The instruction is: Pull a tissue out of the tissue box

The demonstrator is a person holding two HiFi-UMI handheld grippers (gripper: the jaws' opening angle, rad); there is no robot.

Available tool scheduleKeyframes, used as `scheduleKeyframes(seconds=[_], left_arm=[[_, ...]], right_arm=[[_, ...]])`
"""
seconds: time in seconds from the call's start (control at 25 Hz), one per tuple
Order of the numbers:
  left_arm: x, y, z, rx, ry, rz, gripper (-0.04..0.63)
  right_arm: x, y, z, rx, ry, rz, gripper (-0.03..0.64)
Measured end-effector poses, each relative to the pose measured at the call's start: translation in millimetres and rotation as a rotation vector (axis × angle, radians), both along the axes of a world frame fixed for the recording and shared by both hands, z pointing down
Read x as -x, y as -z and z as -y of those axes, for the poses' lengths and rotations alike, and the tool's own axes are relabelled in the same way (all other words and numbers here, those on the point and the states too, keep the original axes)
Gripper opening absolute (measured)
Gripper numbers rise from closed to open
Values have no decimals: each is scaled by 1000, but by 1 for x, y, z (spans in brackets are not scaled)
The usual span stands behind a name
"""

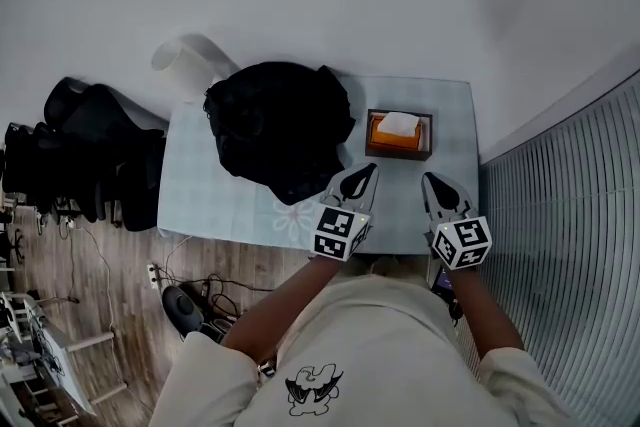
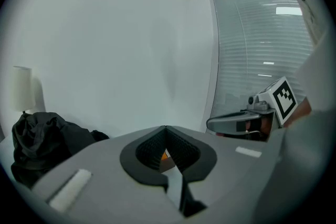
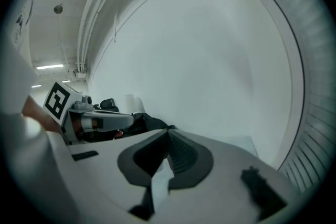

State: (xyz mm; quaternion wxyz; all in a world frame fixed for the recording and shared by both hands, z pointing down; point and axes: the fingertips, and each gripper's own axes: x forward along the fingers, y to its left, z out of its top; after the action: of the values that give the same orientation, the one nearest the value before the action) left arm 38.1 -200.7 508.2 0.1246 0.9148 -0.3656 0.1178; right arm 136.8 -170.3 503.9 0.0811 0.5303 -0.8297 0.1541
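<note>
Approach step: the left tool point(image 1: 368, 171) and right tool point(image 1: 431, 179) hover over the counter's point(image 1: 220, 205) near edge, jaws together and empty, short of the far-right tissue box point(image 1: 399, 139), so one must next open over its upstanding tissue point(image 1: 398, 123).

We saw an orange tissue box point(image 1: 399, 140) in a dark brown holder point(image 1: 398, 155), with a white tissue point(image 1: 398, 122) on top. The table point(image 1: 215, 200) wore a pale blue-green cloth with what looked like a faint check and a whitish flower motif near its front edge. The heap of fabric point(image 1: 280, 125) on it was black. The left gripper point(image 1: 368, 171) and right gripper point(image 1: 431, 180) were pale grey and black, their cubes point(image 1: 341, 232) bearing black-and-white square markers. The floor point(image 1: 120, 265) was brown wood grain.
</note>
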Motion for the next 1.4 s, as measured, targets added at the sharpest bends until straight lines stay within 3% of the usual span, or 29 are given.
scheduleKeyframes(seconds=[0.36,0.68,0.72,0.76,0.92,1.4], left_arm=[[-27,-60,77,63,-2,104,6],[-37,-141,114,213,4,216,6],[-37,-147,117,225,-1,227,6],[-35,-150,119,237,-5,233,8],[-30,-157,126,259,-2,231,43],[-39,-161,124,280,-31,240,44]], right_arm=[[-14,-62,77,128,62,-119,15],[-22,-134,118,300,100,-170,17],[-23,-141,120,321,102,-166,62],[-24,-146,123,335,106,-165,102],[-23,-163,130,390,144,-158,144],[-30,-202,166,554,158,-196,167]])
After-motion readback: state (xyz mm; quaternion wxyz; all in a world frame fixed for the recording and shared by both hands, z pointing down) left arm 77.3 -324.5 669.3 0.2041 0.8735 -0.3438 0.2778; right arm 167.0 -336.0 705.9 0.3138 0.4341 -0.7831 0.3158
